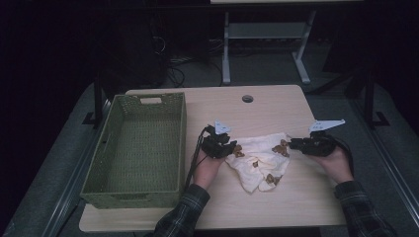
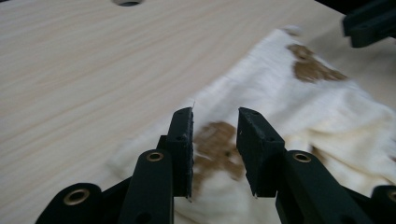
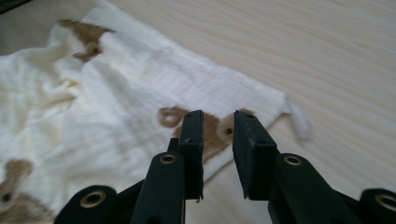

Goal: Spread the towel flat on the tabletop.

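So I've got a tool in each hand, parked at opposite ends of the cream cloth point(image 1: 259, 160) with the brown animal prints. My left tool point(image 1: 228, 149) is at the cloth's left edge, my right tool point(image 1: 291, 144) at its right edge, both low over the worktop point(image 1: 276, 106).

Looking along the left tool point(image 2: 215, 122), its jaws stand a little apart with a clear gap between them. The cloth point(image 2: 299, 116) lies flat just ahead of and under the tips, one brown print showing right through the gap. Nothing is pinched; the pads aren't pressing on the fabric.

Same deal on the right tool point(image 3: 218, 122): jaws slightly parted, the cloth point(image 3: 107, 107) spreading out to the left of the tips, its corner and a brown print sitting under the gap. It isn't gripping anything either. A small pale tab sticks out at the cloth's edge just right of the tips, blurry, can't tell what it is.

From the high view the room is dark, so the prints are just brown blobs and I can't make out what animal they are. The cloth's near end is bunched up and folded over itself, hiding whatever is underneath. Well off to the left of my left tool sits a green woven basket point(image 1: 96, 168).
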`<state>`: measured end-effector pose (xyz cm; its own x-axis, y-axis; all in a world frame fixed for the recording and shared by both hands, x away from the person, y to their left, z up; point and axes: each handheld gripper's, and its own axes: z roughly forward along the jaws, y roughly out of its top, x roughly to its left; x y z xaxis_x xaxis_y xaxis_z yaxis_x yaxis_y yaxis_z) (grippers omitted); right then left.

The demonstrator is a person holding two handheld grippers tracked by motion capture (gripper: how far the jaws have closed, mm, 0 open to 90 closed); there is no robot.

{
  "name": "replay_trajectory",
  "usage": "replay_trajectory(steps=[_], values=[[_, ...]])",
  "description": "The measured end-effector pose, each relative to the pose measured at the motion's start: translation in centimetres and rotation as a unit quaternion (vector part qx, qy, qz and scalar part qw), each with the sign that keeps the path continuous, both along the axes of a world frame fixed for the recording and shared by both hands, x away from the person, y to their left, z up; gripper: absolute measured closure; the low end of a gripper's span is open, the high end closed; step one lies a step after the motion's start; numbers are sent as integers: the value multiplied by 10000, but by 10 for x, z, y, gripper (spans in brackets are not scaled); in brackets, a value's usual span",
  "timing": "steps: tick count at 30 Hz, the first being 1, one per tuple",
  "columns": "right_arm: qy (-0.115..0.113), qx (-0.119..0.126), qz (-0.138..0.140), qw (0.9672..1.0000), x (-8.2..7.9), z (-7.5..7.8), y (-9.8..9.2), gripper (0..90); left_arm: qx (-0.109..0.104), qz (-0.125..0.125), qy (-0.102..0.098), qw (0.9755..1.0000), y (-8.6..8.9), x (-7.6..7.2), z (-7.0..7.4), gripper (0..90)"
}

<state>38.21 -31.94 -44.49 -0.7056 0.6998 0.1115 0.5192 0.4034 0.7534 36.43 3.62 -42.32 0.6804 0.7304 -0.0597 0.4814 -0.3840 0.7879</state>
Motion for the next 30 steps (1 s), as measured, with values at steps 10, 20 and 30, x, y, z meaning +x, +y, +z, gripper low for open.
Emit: replay_trajectory(steps=[10, 20, 30], values=[[217, 37, 476, 9986, -34, -5, 18, 725, -115, -619, 174, 9979, 0, -35, -1, 619], [251, 224, 793, 9963, -57, -4, 35, 723, -112, -1287, 252, 9913, -19, -60, -8, 608], [332, 246, 1102, 9930, -72, -10, 54, 700, 234, -1704, 206, 9849, -46, -69, -23, 584]])
